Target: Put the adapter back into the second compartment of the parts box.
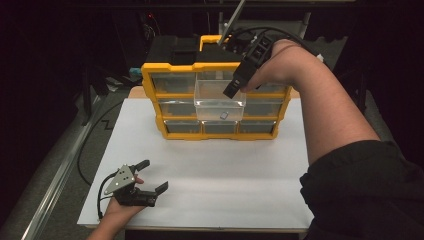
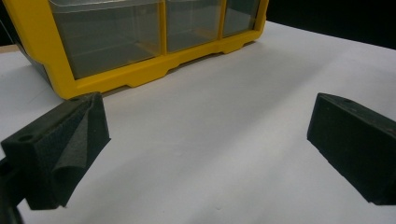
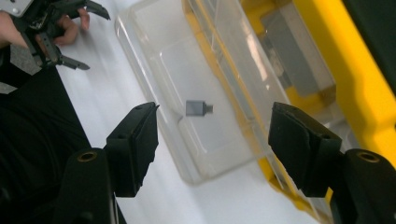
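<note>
Small grey adapter [image 3: 199,108] lies on the floor of the clear drawer [image 1: 202,95], which is pulled out from the middle row of the yellow organiser [image 1: 150,80]. No brand, label or writing can be read on any item. Right gripper [image 3: 212,140] hangs above the drawer, jaws apart and nothing between them; the adapter sits below and clear of the jaws. Left gripper [image 1: 152,175] rests on the white table [image 1: 240,170], well apart from the organiser, jaws spread wide and empty.
</note>
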A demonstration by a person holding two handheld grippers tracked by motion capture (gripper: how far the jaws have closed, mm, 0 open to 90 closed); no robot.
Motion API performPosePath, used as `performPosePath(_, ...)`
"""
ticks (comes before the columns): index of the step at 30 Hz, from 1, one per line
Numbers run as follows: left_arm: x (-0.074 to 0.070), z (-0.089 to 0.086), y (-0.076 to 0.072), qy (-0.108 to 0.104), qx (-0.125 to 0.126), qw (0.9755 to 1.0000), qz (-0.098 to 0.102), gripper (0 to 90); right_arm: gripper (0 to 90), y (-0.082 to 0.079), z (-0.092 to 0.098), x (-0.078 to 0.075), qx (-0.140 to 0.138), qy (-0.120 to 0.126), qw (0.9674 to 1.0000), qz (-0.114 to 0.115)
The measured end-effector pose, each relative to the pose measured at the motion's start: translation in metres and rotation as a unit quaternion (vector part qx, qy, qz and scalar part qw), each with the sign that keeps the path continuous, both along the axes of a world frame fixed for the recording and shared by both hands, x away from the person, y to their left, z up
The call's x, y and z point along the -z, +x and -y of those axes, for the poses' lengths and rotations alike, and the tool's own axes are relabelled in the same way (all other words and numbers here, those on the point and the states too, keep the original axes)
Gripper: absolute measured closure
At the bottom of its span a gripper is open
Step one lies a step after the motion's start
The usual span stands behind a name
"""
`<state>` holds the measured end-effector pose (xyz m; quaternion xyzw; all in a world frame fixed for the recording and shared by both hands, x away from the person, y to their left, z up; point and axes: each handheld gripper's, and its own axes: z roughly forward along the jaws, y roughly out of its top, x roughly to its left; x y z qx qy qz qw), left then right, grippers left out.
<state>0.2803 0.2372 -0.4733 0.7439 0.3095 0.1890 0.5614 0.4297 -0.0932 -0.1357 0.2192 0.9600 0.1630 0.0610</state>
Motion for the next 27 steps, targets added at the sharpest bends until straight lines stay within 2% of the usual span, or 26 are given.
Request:
performPosePath(9,0.000,0.000,0.000,0.000,-0.002,1.0000,0.000,0.3,29.4,-0.016,0.024,0.006,0.012,-0.008,0.9999,-0.007)
performPosePath(27,0.000,0.000,0.000,0.002,-0.002,1.0000,0.000,0.3,17.6,-0.047,0.067,0.034,0.043,-0.020,0.9987,-0.017)
